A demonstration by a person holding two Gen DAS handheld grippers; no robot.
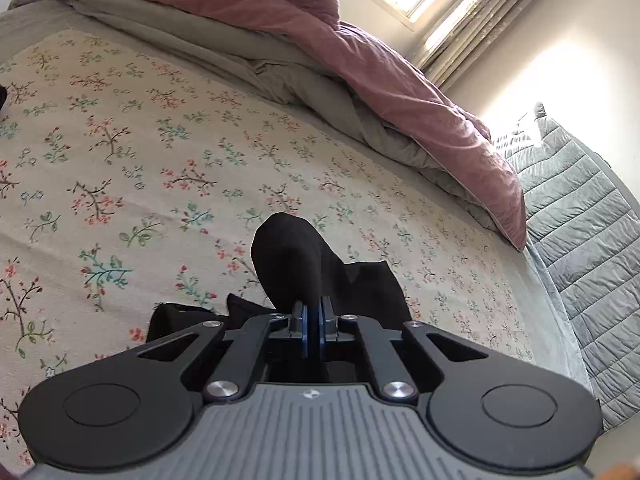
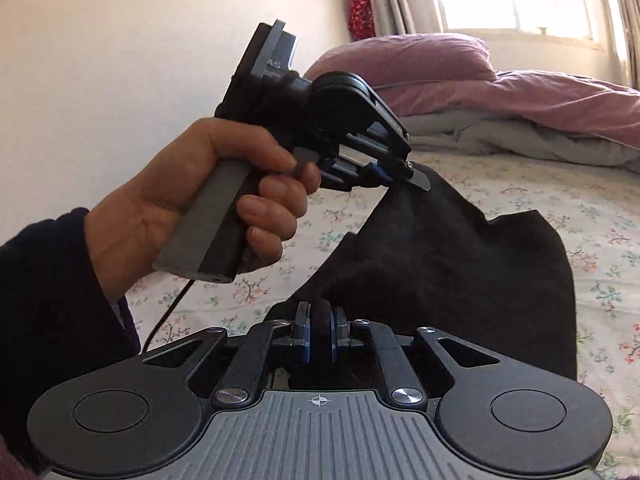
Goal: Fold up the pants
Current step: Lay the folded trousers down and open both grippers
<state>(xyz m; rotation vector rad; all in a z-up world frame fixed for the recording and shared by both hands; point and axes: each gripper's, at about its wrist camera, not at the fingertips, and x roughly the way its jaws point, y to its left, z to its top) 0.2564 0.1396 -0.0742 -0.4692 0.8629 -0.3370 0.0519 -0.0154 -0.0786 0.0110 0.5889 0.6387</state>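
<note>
Black pants [image 2: 440, 256] at frame centre, lifted above floral bed [image 2: 560, 208]; left tool [image 2: 404, 174] and right tool [image 2: 319, 326] each clamped tight on cloth.

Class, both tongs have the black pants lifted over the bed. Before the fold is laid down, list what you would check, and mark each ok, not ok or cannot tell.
1. Left tongs shut on the pants: ok.
2. Right tongs shut on the pants: ok.
3. Fabric between the two grips hanging smooth: not ok, it sags.
4. Floral sheet ahead free for laying down: ok.
5. Pink duvet away from the pants: ok.
6. Legs aligned: cannot tell.
</note>
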